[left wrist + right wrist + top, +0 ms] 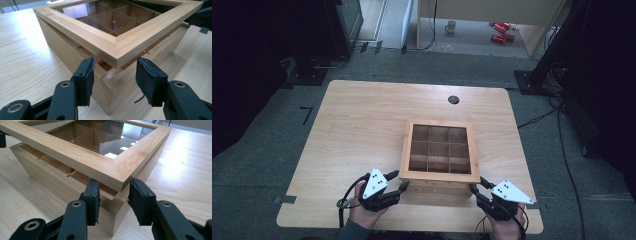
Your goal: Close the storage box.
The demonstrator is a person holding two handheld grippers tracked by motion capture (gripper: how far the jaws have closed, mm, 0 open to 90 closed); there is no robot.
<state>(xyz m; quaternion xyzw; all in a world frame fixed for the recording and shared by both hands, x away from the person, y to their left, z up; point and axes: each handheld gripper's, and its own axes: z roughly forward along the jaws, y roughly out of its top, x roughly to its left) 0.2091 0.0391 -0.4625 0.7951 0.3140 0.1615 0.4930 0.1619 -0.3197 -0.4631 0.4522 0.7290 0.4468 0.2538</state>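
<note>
Black jaws of the left gripper and right gripper stand open, one at each near corner of the glass-topped wooden lid. It sits raised above the square wooden box on the pale wooden table. The wood looks stiff and the glass breakable, so hold the frame corners gently.

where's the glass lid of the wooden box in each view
High view: glass lid, centre of the table, between both grippers, near edge raised off the box.
Left gripper view: upper middle and right, one corner just above the open jaws.
Right gripper view: upper half, one corner above the jaws.
Shared landmark: divider grid seen through the glass.
</note>
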